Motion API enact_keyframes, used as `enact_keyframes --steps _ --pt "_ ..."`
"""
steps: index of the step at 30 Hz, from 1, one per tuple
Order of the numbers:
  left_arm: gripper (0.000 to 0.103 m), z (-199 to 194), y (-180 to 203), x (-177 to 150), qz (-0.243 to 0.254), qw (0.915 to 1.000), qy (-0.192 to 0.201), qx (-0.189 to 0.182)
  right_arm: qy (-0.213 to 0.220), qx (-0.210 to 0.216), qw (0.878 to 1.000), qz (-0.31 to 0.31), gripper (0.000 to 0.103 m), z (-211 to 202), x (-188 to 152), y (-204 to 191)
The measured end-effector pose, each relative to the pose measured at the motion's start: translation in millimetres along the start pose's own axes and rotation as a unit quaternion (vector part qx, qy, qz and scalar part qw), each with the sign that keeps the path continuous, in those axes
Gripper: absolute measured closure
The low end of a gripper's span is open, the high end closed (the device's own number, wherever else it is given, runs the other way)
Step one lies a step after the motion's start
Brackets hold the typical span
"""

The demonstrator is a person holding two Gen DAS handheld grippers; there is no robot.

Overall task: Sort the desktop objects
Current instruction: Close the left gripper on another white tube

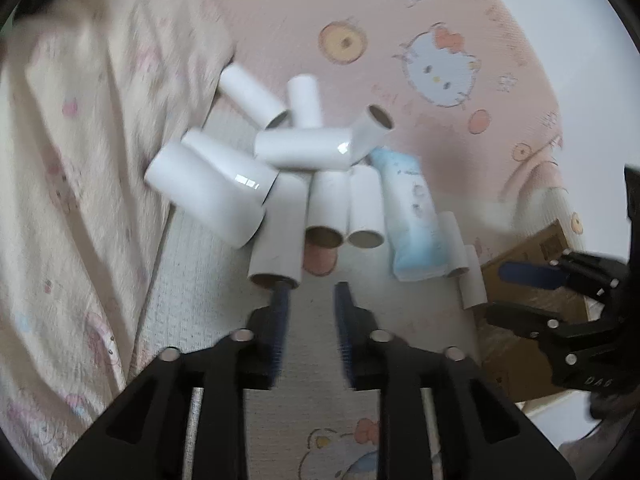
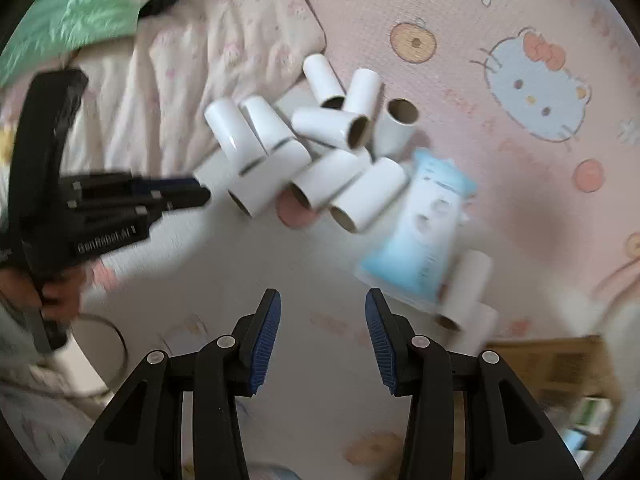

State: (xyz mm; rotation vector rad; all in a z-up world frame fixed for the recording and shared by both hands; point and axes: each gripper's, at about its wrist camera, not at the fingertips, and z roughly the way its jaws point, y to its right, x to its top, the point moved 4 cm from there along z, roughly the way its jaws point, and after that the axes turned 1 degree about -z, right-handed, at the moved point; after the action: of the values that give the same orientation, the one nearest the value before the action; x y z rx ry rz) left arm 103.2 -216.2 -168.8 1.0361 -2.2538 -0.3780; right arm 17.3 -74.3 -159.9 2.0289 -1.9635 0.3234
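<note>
Pink cartoon-print bedding (image 2: 500, 8) covers the whole work surface, with a rumpled cream quilt (image 1: 80, 160) along the left. On it lies a loose pile of white tubes (image 1: 304, 148), some crossed over others, and a blue pack (image 1: 414, 216) rests at the pile's right edge. Two more tubes sit just beside the pack's near right corner, close to a cardboard box (image 2: 560, 364).

From my left gripper (image 1: 312, 294) I see the jaws partly open with nothing between them; the left pad's tip sits right at the open mouth of the nearest tube (image 1: 276, 236), though I cannot tell whether it touches. My right gripper (image 2: 323, 306) also stands open and empty, hovering over bare bedding near the pack.

I judge the step in hand to be a first pick from the pile. To do it well, I would take the nearest tube with the left, since nothing seems to lie across its near end, and straddle it across its width rather than poke into the end. With the right I would go for the pack or the loose tubes, keeping the two grippers apart. Blur suggests slowing before closing.
</note>
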Motion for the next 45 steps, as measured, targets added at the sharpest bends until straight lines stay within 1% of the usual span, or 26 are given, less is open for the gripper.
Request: enact_keyframes --steps 1,2,3,5,7,9,12,14,16,19,22,24,26,29,35,39,42,45 --pt "0.059 3.9 -5.1 0.8 -0.012 0.9999 -0.007 -0.003 0.009 0.011 1.0 0.011 0.062 5.6 0.8 0.2" --pt "0.058 8.3 -10.5 1.8 -0.027 0.9995 -0.014 -0.008 0.017 0.024 0.999 0.022 0.062 12.3 1.1 0.7" --pt "0.057 12.3 -15.4 2.8 -0.042 0.9988 -0.019 -0.013 0.026 0.038 0.998 0.03 0.062 19.6 1.0 1.5" --pt "0.056 18.8 -23.2 5.2 -0.069 0.997 -0.024 -0.024 0.048 0.051 0.997 0.041 0.062 31.2 1.0 3.4" --pt "0.055 26.5 -28.7 7.8 -0.091 0.9949 -0.03 -0.034 0.064 0.052 0.996 0.037 0.062 40.1 2.6 2.1" --pt "0.055 34.2 -32.5 11.4 -0.103 0.9934 -0.035 -0.037 0.076 0.068 0.994 0.027 0.062 49.8 4.0 -1.7" --pt "0.055 44.1 -33.6 17.2 -0.098 0.9943 -0.036 -0.023 0.074 0.107 0.991 0.038 0.062 61.5 4.8 -4.6" --pt "0.055 49.9 -33.5 21.5 -0.093 0.9949 -0.038 -0.014 0.077 0.12 0.989 0.045 0.062 66.9 4.9 -5.4" --pt "0.054 55.8 -34.9 25.5 -0.094 0.9946 -0.04 -0.013 0.078 0.12 0.988 0.053 0.062 72.6 4.8 -5.9" --pt "0.055 64.1 -36.6 30.1 -0.103 0.9935 -0.045 -0.019 0.077 0.132 0.987 0.058 0.062 80.5 4.1 -5.7" --pt "0.055 69.9 -36.5 31.9 -0.105 0.9932 -0.047 -0.02 0.084 0.134 0.985 0.064 0.062 85.4 5.5 -3.4" --pt "0.055 74.6 -36.3 31.4 -0.101 0.9933 -0.054 -0.015 0.088 0.142 0.983 0.074 0.062 87.8 6.3 -0.7" --pt "0.056 79.8 -36.4 28.9 -0.094 0.993 -0.07 -0.011 0.089 0.15 0.981 0.091 0.061 90.9 7.2 2.4" --pt "0.056 77.4 -34.9 25.7 -0.09 0.9934 -0.07 -0.012 0.091 0.165 0.975 0.116 0.061 94.4 7.1 6.1" --pt "0.058 73.7 -26.4 9.4 -0.091 0.9918 -0.083 -0.034 0.079 0.185 0.97 0.135 0.061 102.7 -2.2 2.6" --pt "0.059 72.0 -19.1 -1.1 -0.1 0.989 -0.09 -0.061 0.063 0.191 0.969 0.144 0.061 106.7 -10.0 -2.3" --pt "0.06 75.1 -13.9 -9.8 -0.106 0.9876 -0.097 -0.064 0.056 0.192 0.969 0.143 0.061 107.6 -15.5 -5.9" --pt "0.06 74.5 -10.4 -16.9 -0.106 0.9886 -0.087 -0.062 0.053 0.182 0.972 0.141 0.06 107.4 -20.7 -6.3"
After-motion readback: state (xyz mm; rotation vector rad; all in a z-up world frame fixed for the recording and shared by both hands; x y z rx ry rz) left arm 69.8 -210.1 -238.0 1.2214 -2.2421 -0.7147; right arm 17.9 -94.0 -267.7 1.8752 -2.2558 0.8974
